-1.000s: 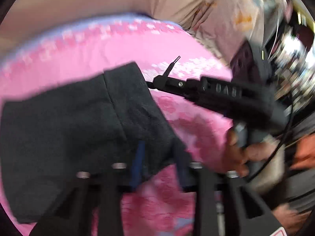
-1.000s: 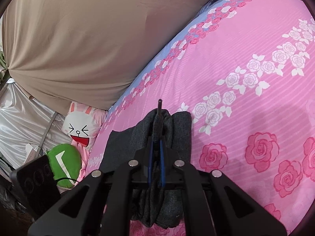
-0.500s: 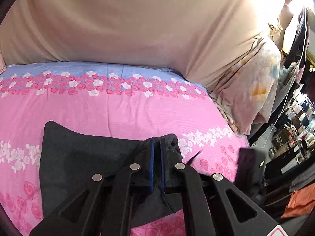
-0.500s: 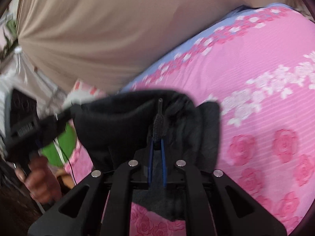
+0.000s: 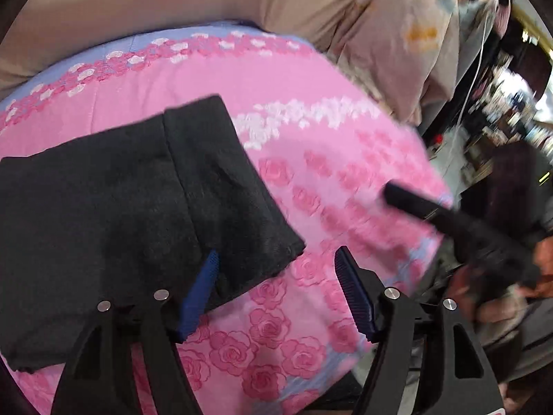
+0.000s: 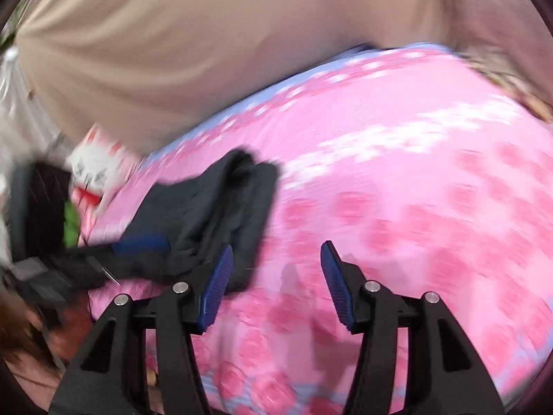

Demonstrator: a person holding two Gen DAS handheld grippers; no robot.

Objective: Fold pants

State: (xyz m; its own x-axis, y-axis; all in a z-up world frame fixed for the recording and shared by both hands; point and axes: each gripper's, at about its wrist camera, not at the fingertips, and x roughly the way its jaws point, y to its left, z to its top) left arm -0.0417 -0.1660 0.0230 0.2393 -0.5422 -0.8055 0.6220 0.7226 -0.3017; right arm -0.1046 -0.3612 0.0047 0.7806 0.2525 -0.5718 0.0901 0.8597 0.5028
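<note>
Released pants [image 5: 131, 207] onto bed [image 5: 311, 110]; my left gripper [image 5: 276, 283] and right gripper [image 6: 276, 276] just opened, jaws wide, empty. Advised withdrawing clear, not snagging fold.

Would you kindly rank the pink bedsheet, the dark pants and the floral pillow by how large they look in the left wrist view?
1. Pink bedsheet, fills most of the frame.
2. Pants, folded on the sheet.
3. Floral pillow, smallest here, though it lies farther away and is partly cut off, so its true size is unsure.
</note>
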